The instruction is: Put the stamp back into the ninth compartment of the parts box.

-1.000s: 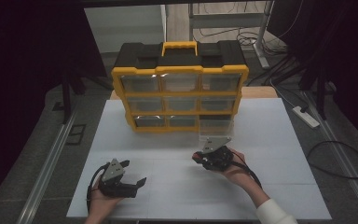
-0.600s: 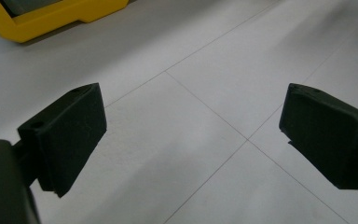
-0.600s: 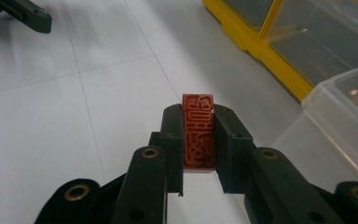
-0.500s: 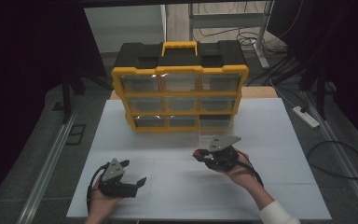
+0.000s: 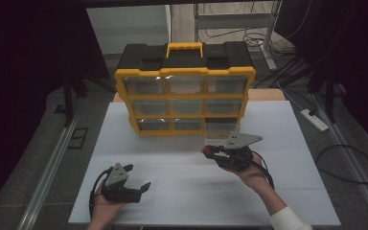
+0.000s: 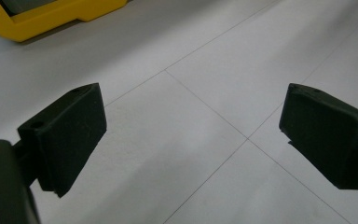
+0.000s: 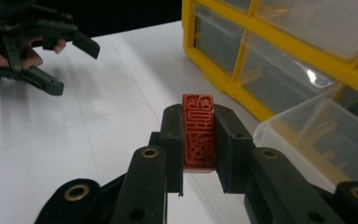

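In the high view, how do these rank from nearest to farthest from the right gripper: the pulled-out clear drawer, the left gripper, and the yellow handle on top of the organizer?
1. The pulled-out clear drawer, just beyond the right gripper, at the organizer's bottom right.
2. The left gripper, across the table at the near left.
3. The yellow handle, on top of the organizer at the far side.

Drawer point(image 7: 317, 140) contents blurred, cut off
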`<state>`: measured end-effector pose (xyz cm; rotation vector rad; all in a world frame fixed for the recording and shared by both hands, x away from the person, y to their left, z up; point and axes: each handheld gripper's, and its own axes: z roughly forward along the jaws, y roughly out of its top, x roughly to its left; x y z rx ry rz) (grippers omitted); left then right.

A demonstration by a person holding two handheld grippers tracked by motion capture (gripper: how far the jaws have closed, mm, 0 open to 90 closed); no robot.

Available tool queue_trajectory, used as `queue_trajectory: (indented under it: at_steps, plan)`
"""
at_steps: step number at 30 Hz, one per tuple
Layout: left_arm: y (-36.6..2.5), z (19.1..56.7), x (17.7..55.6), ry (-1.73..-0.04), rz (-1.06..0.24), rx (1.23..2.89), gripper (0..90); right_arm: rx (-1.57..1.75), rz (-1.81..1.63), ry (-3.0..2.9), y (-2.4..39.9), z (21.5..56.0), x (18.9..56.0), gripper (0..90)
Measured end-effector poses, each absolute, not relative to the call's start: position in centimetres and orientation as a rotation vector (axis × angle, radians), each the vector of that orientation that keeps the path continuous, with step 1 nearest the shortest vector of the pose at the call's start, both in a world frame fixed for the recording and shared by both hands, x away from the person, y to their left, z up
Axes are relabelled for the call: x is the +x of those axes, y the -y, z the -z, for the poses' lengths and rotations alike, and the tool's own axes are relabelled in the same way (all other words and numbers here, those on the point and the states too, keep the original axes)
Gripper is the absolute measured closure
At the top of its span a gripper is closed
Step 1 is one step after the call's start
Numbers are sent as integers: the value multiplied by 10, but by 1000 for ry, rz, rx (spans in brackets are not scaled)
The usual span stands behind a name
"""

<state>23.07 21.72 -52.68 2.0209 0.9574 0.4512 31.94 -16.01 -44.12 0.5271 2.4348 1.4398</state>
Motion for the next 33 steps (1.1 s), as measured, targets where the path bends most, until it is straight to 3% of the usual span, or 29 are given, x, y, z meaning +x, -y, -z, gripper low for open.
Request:
queue_trajectory:
  at_steps: [33]
  plan:
    - [-217, 527, 231, -956, -453, 2022, 73, 577, -1515, -2271, 180, 415, 319, 755]
